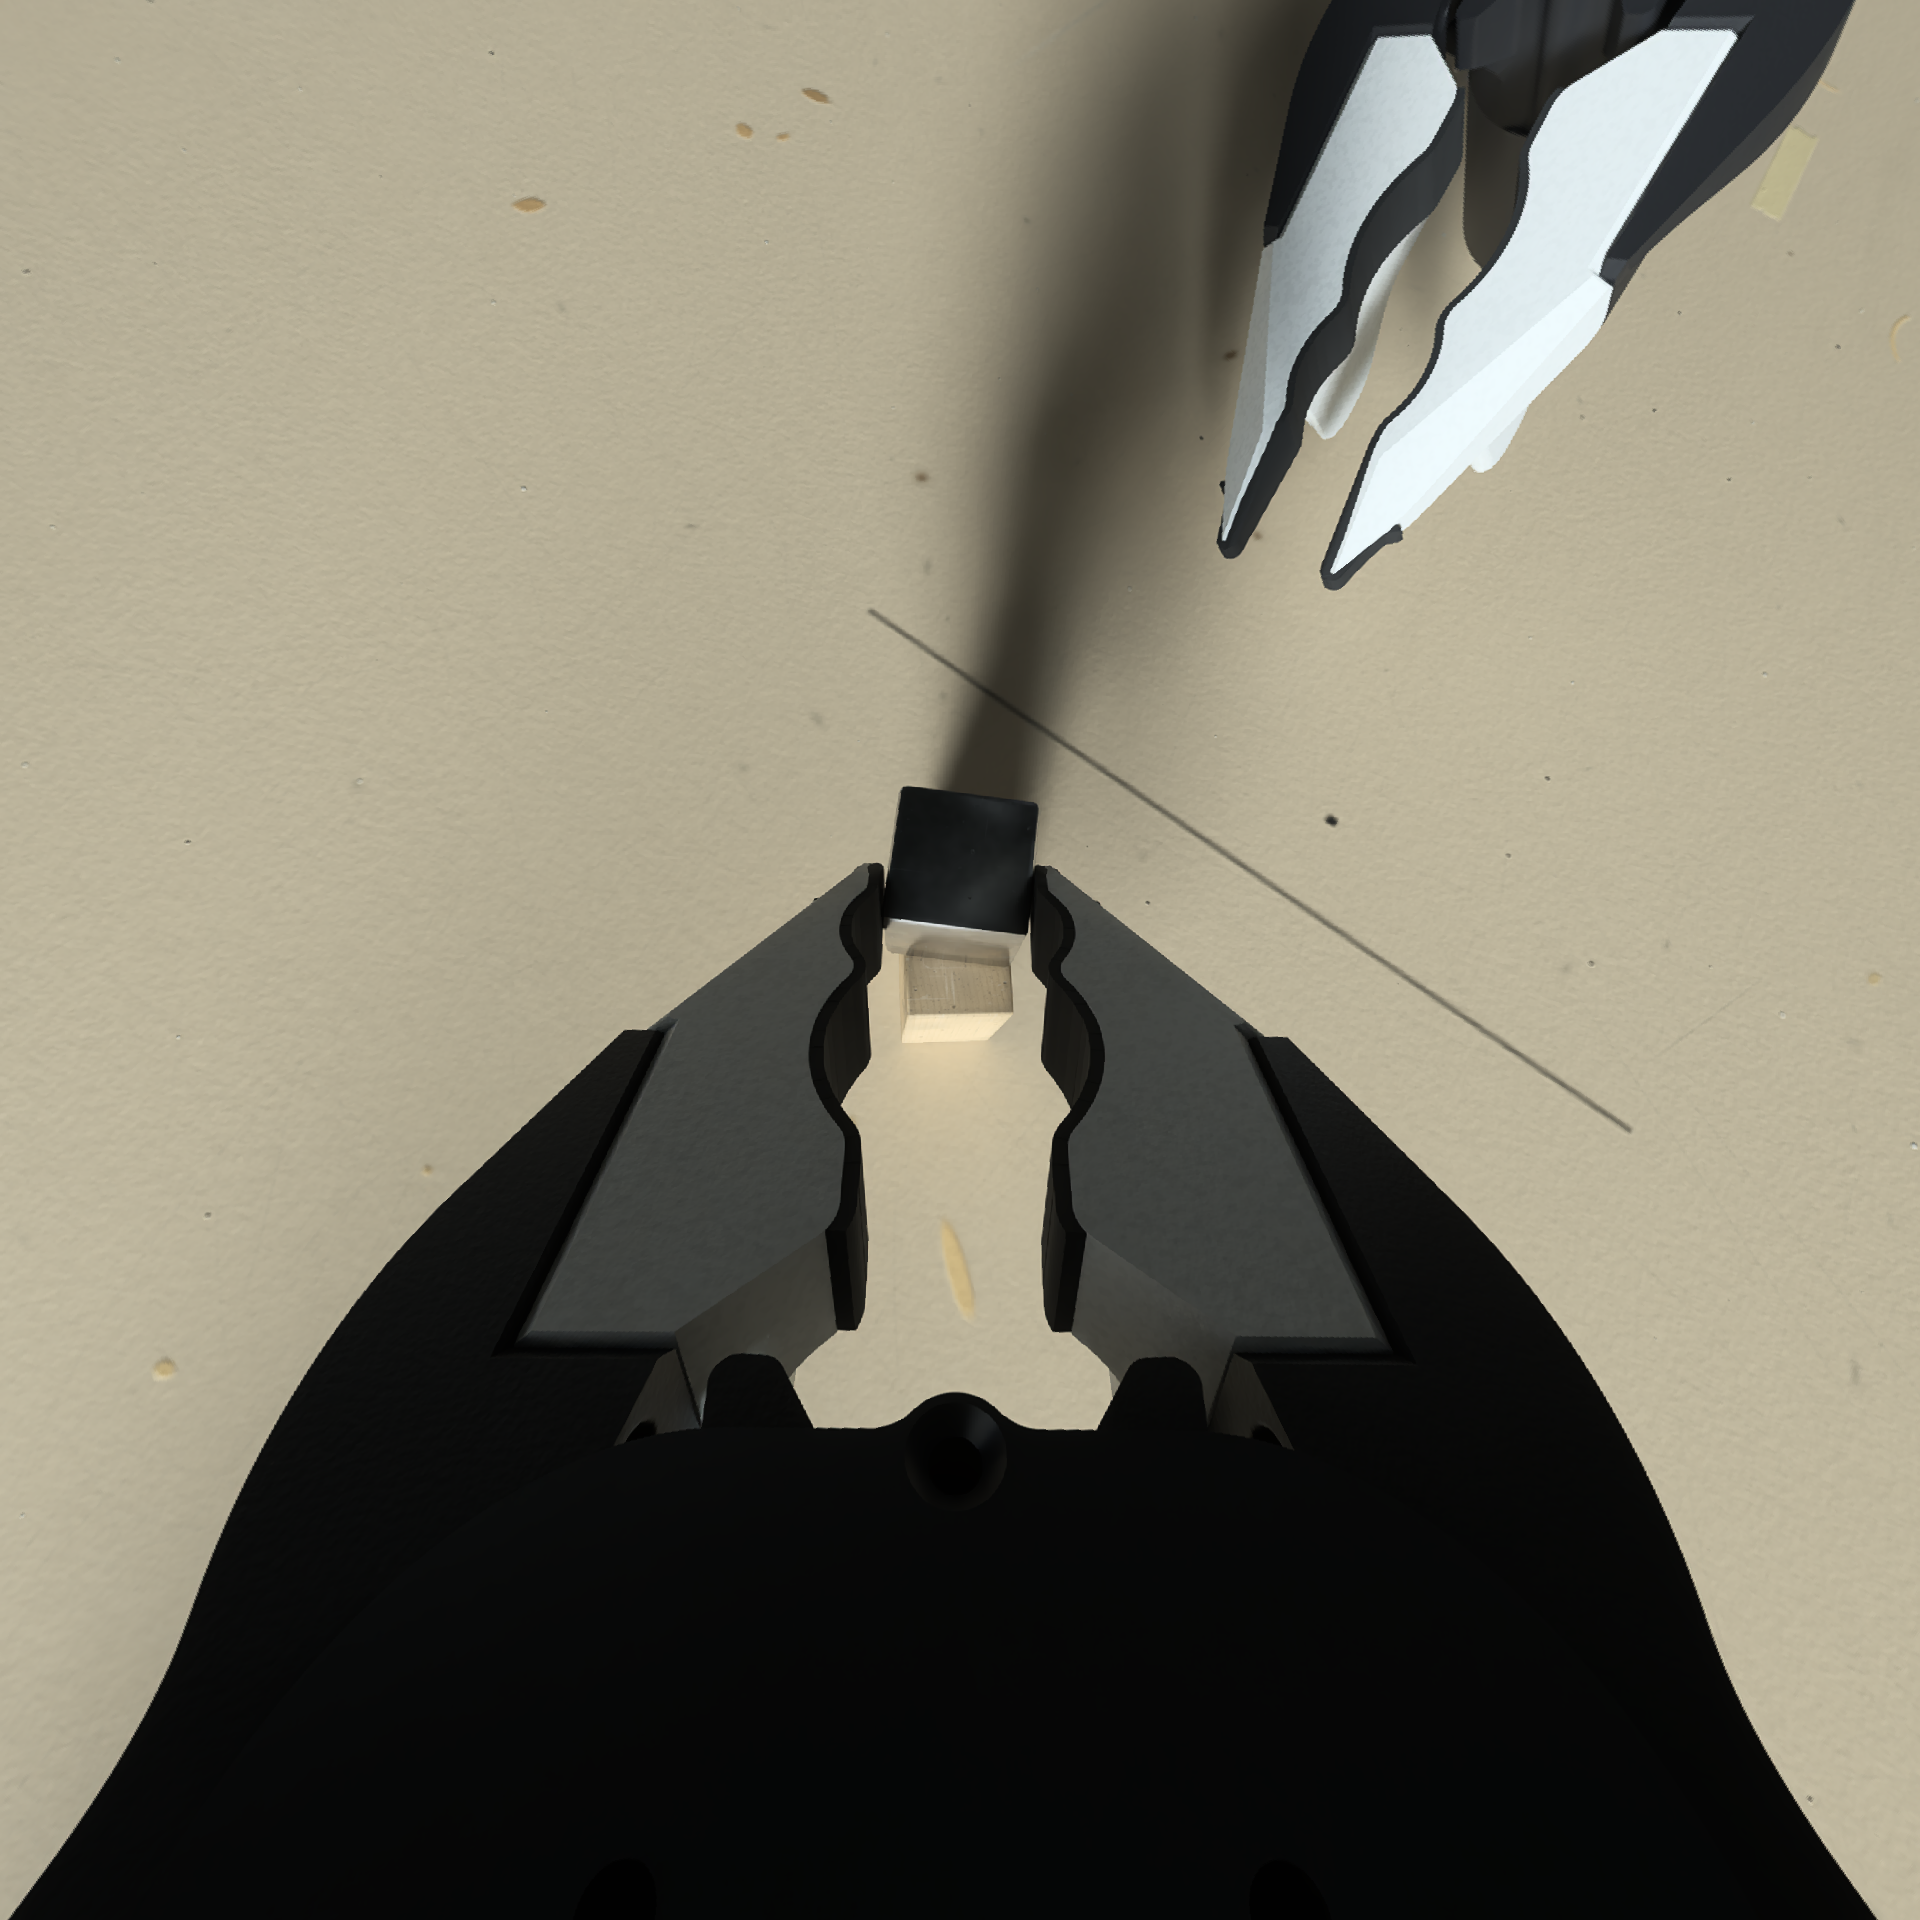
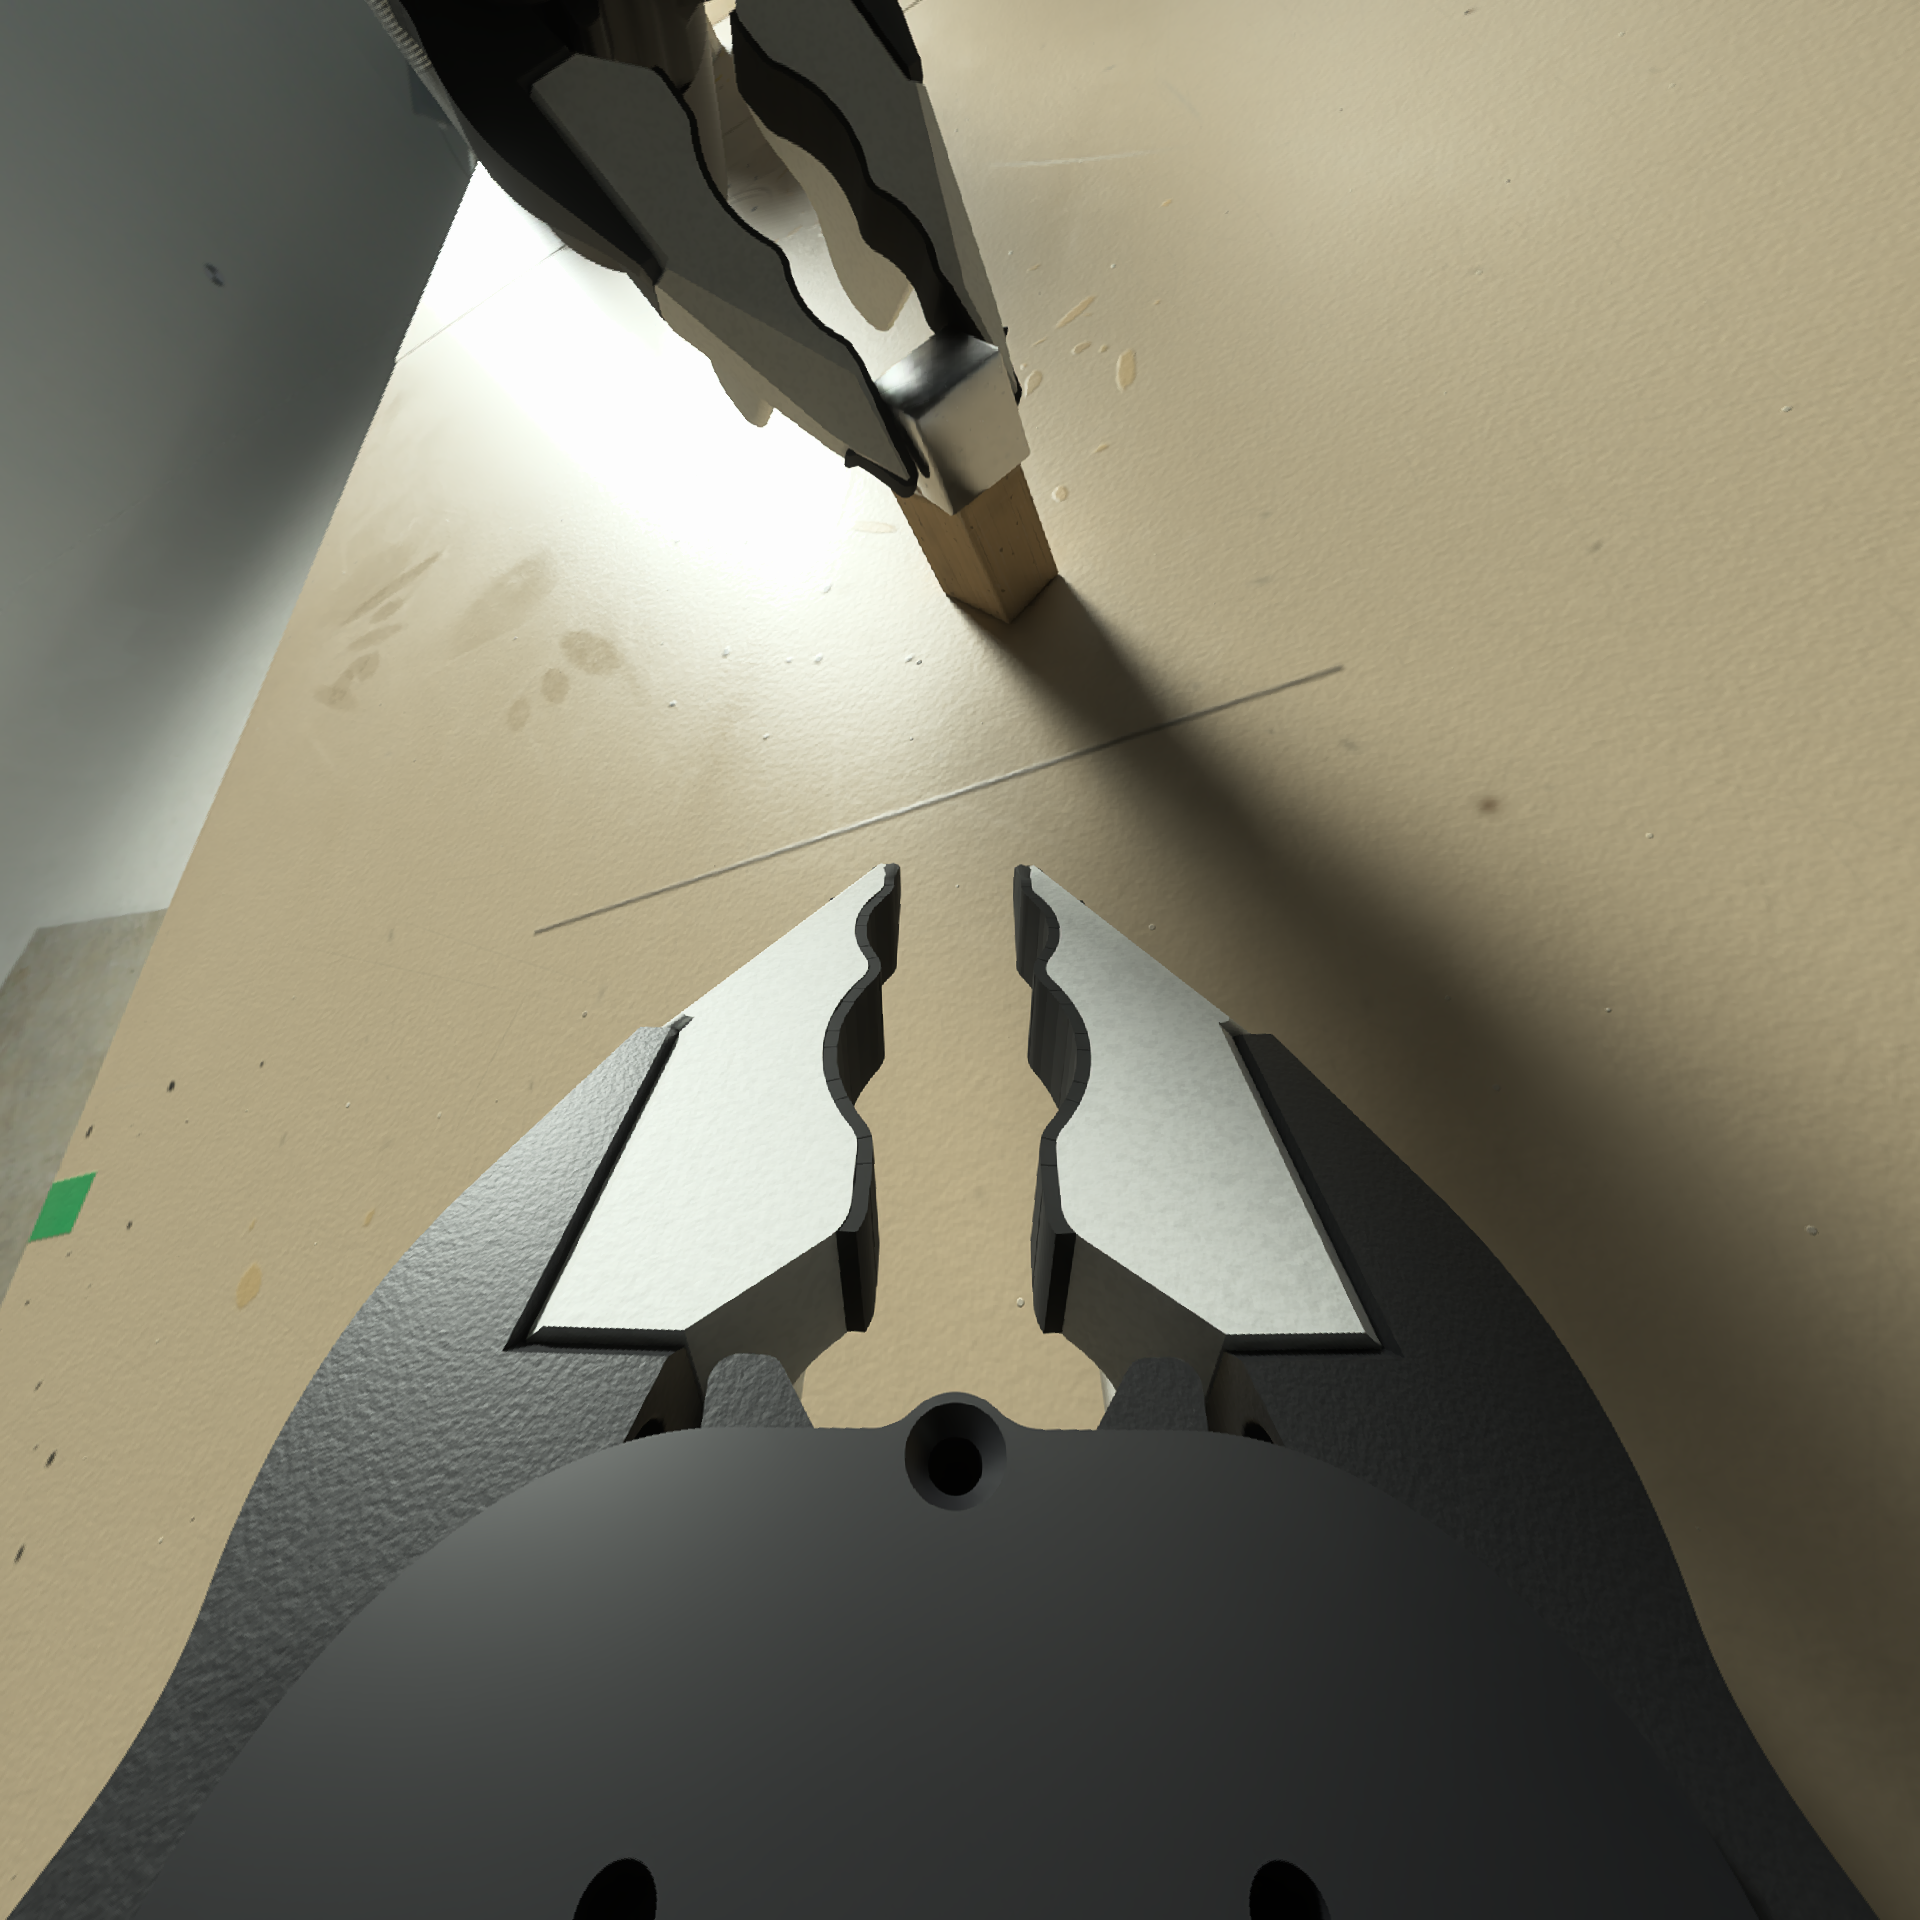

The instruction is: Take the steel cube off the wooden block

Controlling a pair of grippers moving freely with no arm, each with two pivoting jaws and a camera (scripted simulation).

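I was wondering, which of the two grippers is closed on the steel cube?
The left gripper: its jaws clamp the steel cube atop the wooden block. The right gripper is apart from the stack, jaws parted and holding nothing.

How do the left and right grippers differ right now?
The left gripper is shut on the steel cube, which sits atop the wooden block; the right gripper is open and holds nothing. The left is at the stack; the right hangs apart from it over bare table. Both share the same two-finger build.
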